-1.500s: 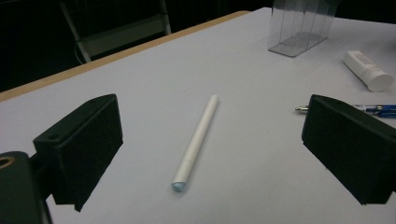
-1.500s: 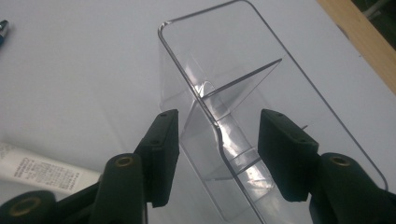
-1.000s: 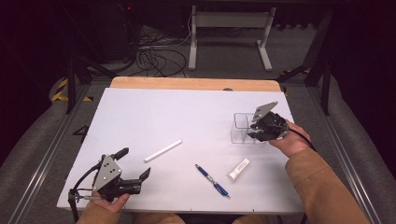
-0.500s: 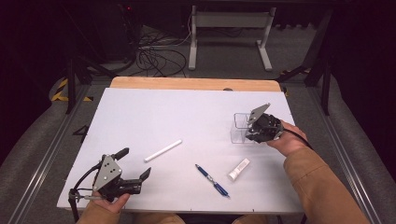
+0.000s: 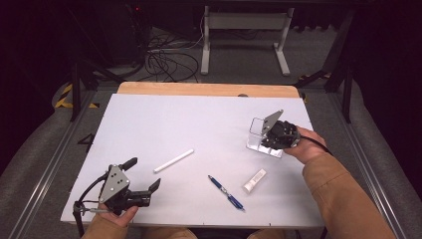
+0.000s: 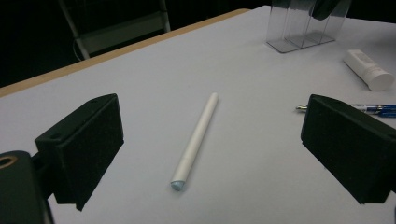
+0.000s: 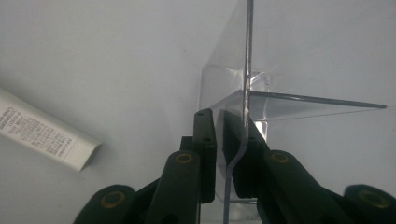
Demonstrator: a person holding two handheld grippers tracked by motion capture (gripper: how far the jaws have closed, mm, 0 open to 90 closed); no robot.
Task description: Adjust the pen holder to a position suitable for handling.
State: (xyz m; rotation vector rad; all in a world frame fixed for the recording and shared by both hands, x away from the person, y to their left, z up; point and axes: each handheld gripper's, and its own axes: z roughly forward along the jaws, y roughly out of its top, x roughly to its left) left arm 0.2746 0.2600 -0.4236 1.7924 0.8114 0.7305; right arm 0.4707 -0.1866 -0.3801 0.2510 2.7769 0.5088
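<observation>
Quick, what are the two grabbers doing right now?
Left gripper: open, holding nothing, white stick lying ahead of it.
Right gripper: just closed, pinching a wall of the clear plastic holder.

The high view looks forward and down over the whole worktop (image 5: 149, 119). The left tool's (image 6: 210, 140) camera skims low over it toward the far holder (image 6: 299, 28). The right tool's (image 7: 219, 135) camera looks down close on that holder's wall and the tube (image 7: 42, 135) beside it.
</observation>
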